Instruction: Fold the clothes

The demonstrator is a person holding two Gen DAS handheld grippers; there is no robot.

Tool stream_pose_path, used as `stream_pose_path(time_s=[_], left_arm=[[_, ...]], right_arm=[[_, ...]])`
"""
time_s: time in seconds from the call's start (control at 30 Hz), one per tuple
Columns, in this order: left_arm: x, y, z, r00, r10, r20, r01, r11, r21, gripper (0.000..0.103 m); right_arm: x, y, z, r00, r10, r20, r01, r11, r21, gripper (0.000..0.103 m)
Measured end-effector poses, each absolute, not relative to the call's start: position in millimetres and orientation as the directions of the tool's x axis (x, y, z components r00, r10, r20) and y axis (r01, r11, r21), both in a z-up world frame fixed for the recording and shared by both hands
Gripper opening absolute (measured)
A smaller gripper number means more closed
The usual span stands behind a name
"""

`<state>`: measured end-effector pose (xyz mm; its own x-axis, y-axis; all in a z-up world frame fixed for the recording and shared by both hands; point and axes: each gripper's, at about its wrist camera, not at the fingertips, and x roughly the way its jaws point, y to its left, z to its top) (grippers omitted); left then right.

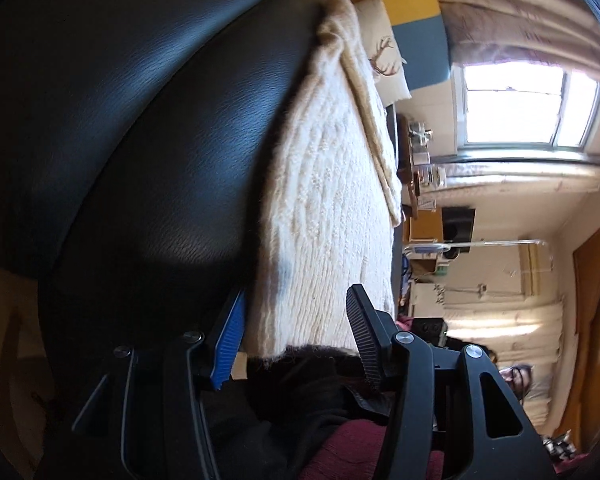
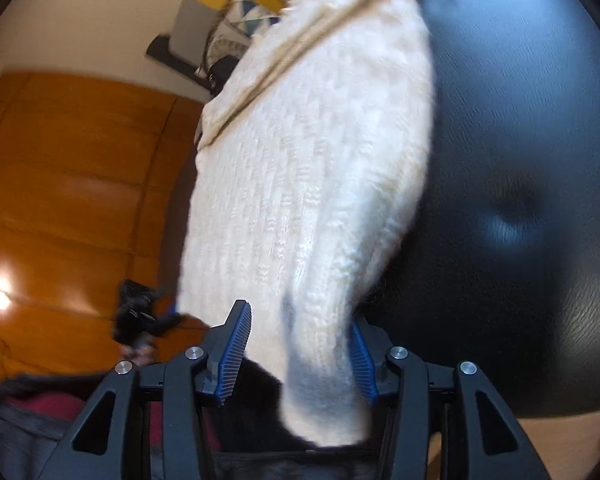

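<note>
No brand, label or legible writing is showing on the sweater [image 1: 332, 200] or on either tool in either view.

The sweater is a cream cable-knit garment, lying on a black padded leather surface [image 1: 140, 120], with a tan ribbed band [image 1: 376, 128] running along one side. In the left wrist view its long axis is running away from the camera, from the near hem between the fingers toward the far end by the cushions [image 1: 388, 64]. In the right wrist view it is likewise extending away from the tool, its far end lying toward the upper middle of the picture.

The left tongs [image 1: 296, 344] are standing part open. The near edge of the sweater is sitting between the blue pad [image 1: 230, 344] and the black pad [image 1: 366, 340], with a gap showing at each side; the pads are not pressing on it.

The right tongs [image 2: 300, 356] are also part open, with a bunched fold of the sweater filling the space between the two blue pads [image 2: 234, 356]. The knit is lying against both pads, but whether they are clamping it cannot be told; this view is blurred.

A dark fuzzy garment [image 1: 300, 376] and a maroon cloth [image 1: 352, 448] are lying beneath the left tongs.
</note>
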<state>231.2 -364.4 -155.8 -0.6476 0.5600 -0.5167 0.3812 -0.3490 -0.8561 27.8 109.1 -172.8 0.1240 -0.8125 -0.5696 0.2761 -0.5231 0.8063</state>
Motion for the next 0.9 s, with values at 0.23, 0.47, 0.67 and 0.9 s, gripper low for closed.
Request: stream_pose_path(time_s=[0.23,0.47,0.67,0.9], left_arm=[[218.2,-353.6,-142.2,-0.61,0.501,-0.615,0.419,-0.455,-0.786,0.038],[207.3,-336.1,-135.0,-0.565,0.418,-0.712,0.406,-0.61,-0.68,0.006],[206.8,-334.3,-134.4,-0.56,0.413,-0.718,0.389,-0.635,-0.668,0.006],[214.2,-339.0,-136.5,-0.571,0.439,-0.694,0.385,-0.603,-0.699,0.007]], right_arm=[[37.5,98.8,-163.9,0.053,-0.732,-0.68,0.396,-0.609,0.687,0.013],[36.9,96.7,-162.8,0.06,-0.712,-0.7,0.415,-0.62,0.666,0.013],[35.8,100.5,-164.4,0.068,-0.73,-0.68,0.425,-0.595,0.682,0.013],[35.1,111.4,-166.9,0.085,-0.753,-0.653,0.349,-0.591,0.727,0.016]])
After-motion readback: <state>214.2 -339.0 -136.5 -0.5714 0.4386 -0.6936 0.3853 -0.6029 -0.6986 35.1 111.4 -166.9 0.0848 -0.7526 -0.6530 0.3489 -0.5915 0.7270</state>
